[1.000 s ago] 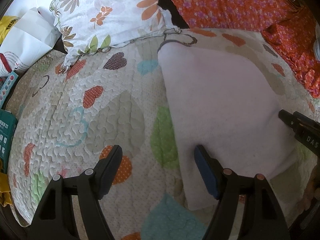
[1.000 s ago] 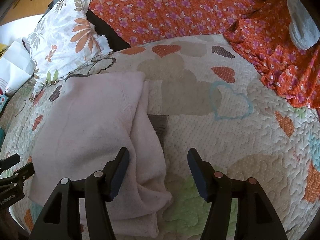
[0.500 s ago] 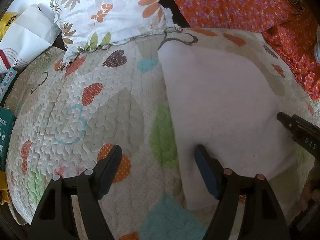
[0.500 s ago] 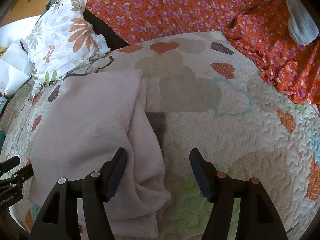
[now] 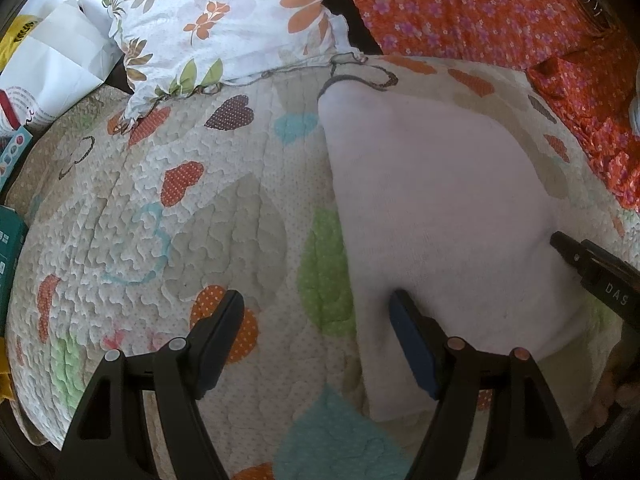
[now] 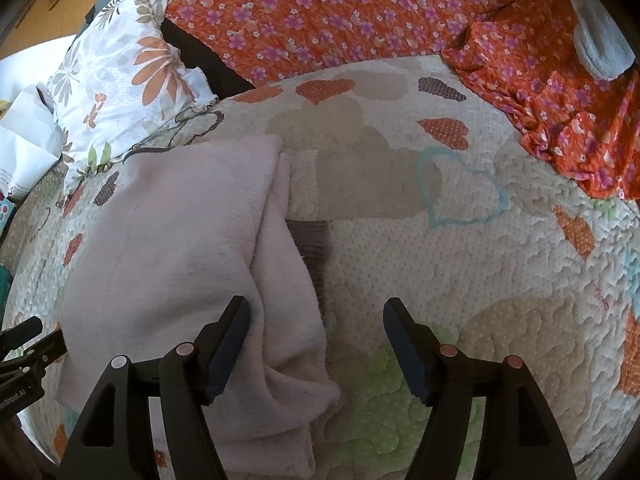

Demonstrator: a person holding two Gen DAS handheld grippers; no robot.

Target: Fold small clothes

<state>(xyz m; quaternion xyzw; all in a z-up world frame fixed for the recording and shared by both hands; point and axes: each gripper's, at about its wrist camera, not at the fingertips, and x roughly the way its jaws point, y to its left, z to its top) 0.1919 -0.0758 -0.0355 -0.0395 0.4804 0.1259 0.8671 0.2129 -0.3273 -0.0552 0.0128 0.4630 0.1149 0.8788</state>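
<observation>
A pale pink folded cloth [image 5: 432,208] lies flat on a heart-patterned quilt [image 5: 160,220]. My left gripper [image 5: 316,320] is open and empty, hovering over the cloth's left edge, its right finger above the cloth. The cloth also shows in the right wrist view [image 6: 180,232], with a loose folded flap along its right side. My right gripper [image 6: 316,324] is open and empty above that flap near the cloth's front right corner. The right gripper's tip shows at the right of the left wrist view [image 5: 592,268].
A floral pillow [image 5: 224,20] lies at the back left. Orange flowered fabric [image 6: 360,16] covers the back and right. White paper and boxes [image 5: 44,64] sit at the far left edge. A grey-white item [image 6: 600,40] lies on the orange fabric.
Both grippers have drifted slightly back and up; the scene sits a little lower in each view. The cloth has not moved, and both grippers stay open.
</observation>
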